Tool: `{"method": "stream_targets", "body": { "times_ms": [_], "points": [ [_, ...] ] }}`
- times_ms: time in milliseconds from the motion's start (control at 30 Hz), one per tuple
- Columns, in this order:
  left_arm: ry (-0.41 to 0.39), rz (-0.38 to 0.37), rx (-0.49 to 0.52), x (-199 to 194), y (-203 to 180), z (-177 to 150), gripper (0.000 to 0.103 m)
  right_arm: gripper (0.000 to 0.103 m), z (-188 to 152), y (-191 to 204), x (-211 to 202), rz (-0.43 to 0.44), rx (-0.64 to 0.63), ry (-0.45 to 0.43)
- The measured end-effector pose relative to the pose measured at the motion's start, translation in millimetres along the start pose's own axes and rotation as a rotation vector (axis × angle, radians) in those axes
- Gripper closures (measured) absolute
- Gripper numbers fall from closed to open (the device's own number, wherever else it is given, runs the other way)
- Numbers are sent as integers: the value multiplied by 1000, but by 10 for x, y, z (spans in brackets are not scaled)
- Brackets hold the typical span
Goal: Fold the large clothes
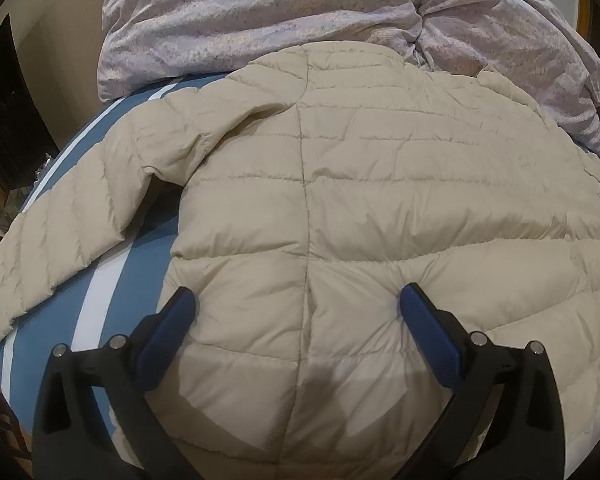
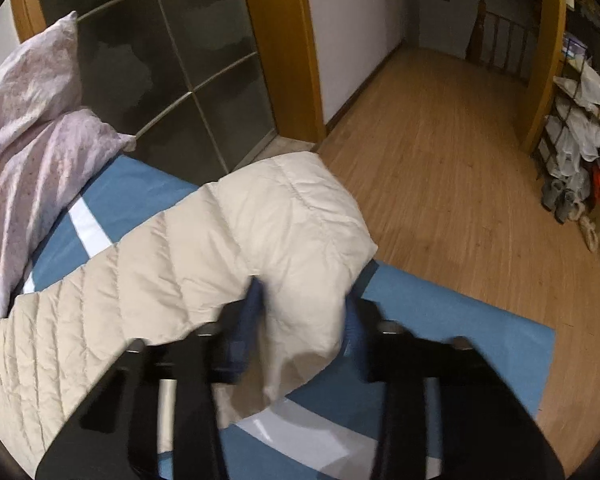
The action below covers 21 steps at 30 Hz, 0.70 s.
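A beige quilted puffer jacket (image 1: pixel 340 184) lies spread flat on a blue bed with white stripes (image 1: pixel 140 264). Its left sleeve (image 1: pixel 72 224) stretches out to the left. My left gripper (image 1: pixel 298 300) is open, its blue-padded fingers (image 1: pixel 168 328) resting on the jacket's lower body, one on each side of the centre seam. In the right wrist view, my right gripper (image 2: pixel 304 312) is closed on the jacket's other sleeve (image 2: pixel 284 220) near the cuff and holds it bunched and raised above the bed (image 2: pixel 440 320).
A crumpled lilac duvet (image 1: pixel 280 20) lies at the head of the bed and shows in the right wrist view (image 2: pixel 32 140). A glass sliding door (image 2: pixel 172 60), wooden floor (image 2: pixel 440 160) and a cluttered shelf (image 2: pixel 580 140) lie beyond the bed's edge.
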<state>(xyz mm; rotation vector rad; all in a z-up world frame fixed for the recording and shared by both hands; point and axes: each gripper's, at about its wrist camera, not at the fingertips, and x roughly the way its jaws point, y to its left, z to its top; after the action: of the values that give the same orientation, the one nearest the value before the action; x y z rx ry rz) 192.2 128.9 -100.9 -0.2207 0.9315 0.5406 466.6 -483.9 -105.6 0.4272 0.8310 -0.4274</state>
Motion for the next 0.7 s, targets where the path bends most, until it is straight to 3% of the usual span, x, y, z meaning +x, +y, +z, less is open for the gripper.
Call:
{"method": "stream_targets", "body": {
  "times_ms": [67, 267, 467, 700],
  "points": [
    [1, -4, -3, 4, 6, 4, 2, 87, 17, 17, -17, 14, -2, 2],
    [4, -14, -9, 10, 15, 7, 2, 94, 19, 359, -235, 29, -69, -67],
    [4, -20, -12, 10, 33, 2, 2, 95, -211, 1173, -507, 151, -234, -126],
    [3, -22, -14, 9, 35, 2, 2, 95, -836, 2357, -816, 364, -468, -77]
  ]
}}
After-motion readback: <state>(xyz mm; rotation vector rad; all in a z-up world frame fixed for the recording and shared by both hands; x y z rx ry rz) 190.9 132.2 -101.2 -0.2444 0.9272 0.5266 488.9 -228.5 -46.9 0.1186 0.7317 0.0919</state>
